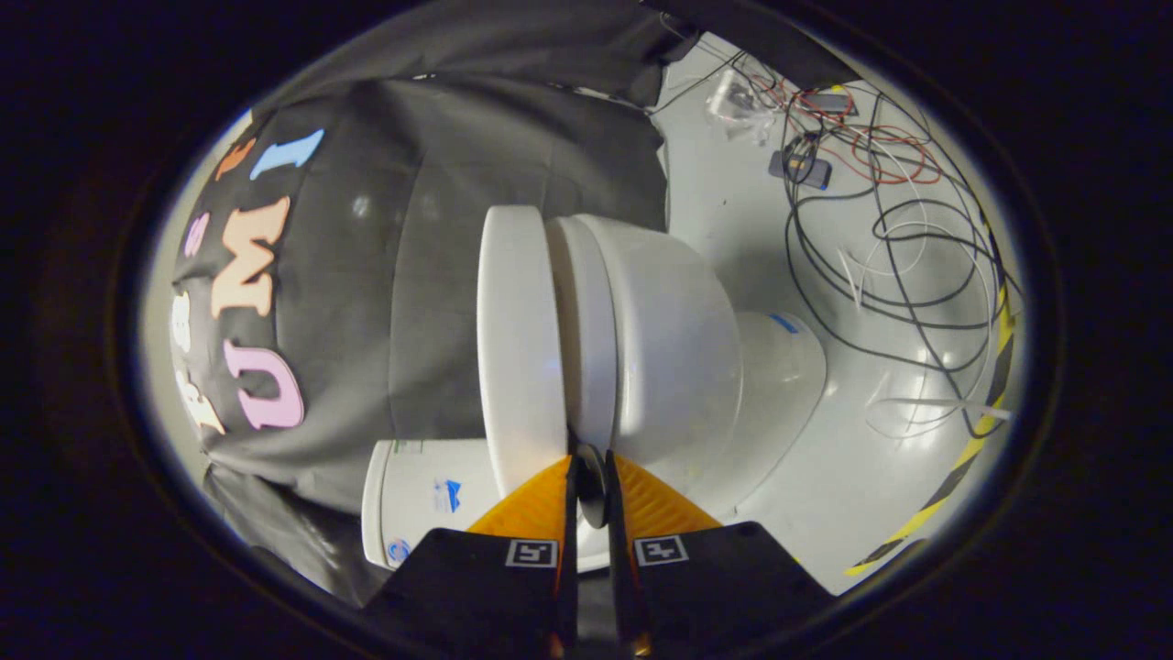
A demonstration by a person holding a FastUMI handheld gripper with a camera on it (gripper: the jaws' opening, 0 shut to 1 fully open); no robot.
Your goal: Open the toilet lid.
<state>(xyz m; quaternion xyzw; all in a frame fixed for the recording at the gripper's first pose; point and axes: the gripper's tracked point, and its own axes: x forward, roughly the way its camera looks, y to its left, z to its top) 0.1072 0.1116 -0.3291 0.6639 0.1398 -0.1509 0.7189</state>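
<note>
A: Where is the toilet lid (520,339) at this moment?

B: Just ahead of the gripper (586,463), seen edge-on as a white slab. The view is rolled sideways, so the toilet lies across the picture. The lid stands a little apart from the seat (586,330), with a thin gap between the two that runs right down to the fingertips.

A: And the gripper itself?

B: Its two orange fingers (536,509) are drawn nearly together, with only a narrow slit between them. The tips sit at the near rim, where lid and seat meet. A small dark part shows in the slit. Whether the fingers actually press on the lid's edge cannot be told.

A: What lies around the toilet?

B: The white bowl (678,339) sits against the seat on the side away from the lid, narrowing to a base (779,367) on the pale floor (825,495). The tank (417,500) shows beside the fingers on the lid's side, with black cloth (440,275) beyond it.

A: Anything farther out?

B: Loose black, white and red cables (898,229) sprawl over the floor well beyond the bowl, near a small dark device (800,168). A yellow and black striped tape (953,467) runs along the floor's far margin
</note>
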